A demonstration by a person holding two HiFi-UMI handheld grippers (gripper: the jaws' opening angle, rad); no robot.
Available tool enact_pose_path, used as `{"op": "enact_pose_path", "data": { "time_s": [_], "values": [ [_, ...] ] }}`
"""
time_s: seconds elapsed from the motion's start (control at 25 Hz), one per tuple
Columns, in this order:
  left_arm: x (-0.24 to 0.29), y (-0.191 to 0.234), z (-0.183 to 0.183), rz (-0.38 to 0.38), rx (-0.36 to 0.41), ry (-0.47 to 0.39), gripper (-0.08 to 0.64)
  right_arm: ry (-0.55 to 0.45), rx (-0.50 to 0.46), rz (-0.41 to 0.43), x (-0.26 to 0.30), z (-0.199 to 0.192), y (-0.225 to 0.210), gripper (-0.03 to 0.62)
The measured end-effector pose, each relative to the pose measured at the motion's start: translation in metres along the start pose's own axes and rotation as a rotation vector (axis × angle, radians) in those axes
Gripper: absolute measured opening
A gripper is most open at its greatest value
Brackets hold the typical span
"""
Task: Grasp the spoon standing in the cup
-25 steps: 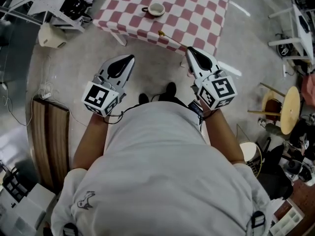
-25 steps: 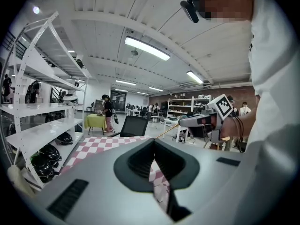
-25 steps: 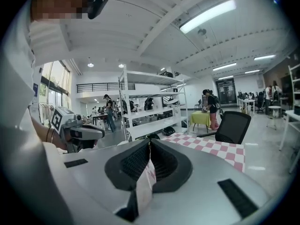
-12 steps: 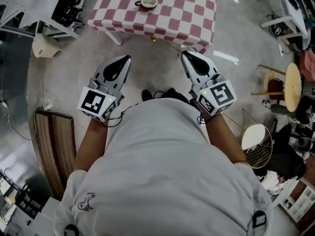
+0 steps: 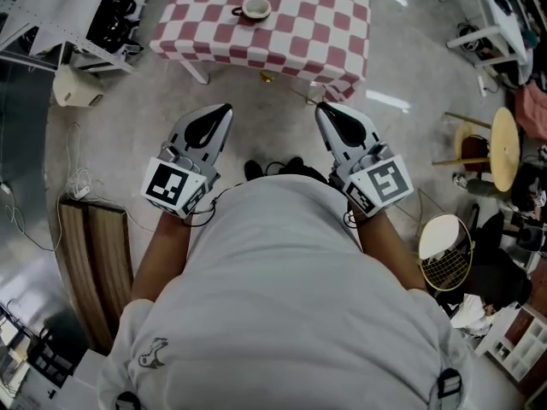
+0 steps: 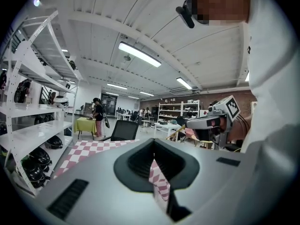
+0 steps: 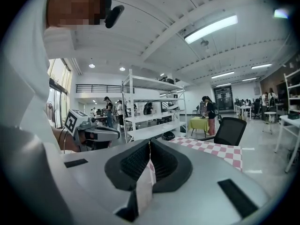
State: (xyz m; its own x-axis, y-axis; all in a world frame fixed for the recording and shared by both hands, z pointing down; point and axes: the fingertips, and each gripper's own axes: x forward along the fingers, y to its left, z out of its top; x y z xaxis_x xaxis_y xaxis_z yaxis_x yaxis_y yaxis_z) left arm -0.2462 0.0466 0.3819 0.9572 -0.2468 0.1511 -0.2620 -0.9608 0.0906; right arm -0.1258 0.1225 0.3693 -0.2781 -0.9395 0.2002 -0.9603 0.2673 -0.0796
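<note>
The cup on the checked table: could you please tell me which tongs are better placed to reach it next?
Left, marginally: the cup sits nearer the left tongs than the right tongs. Both are shut, empty, and short of the table.

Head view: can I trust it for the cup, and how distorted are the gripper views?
Head view: evenly lit; the cup sits near the top edge, too small to read its contents; glare streaks on the floor. Left gripper view: strong fisheye, shelving bows, corners black. Right gripper view: same bowing, ceiling light blown out.
</note>
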Motion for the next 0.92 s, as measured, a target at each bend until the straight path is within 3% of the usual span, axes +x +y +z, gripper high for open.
{"op": "enact_pose_path", "data": {
  "time_s": [0.92],
  "values": [
    [0.006, 0.016, 0.001, -0.01, 0.006, 0.0, 0.014, 0.001, -0.037, 0.035, 0.021, 0.007, 0.008, 0.034]
  ]
}}
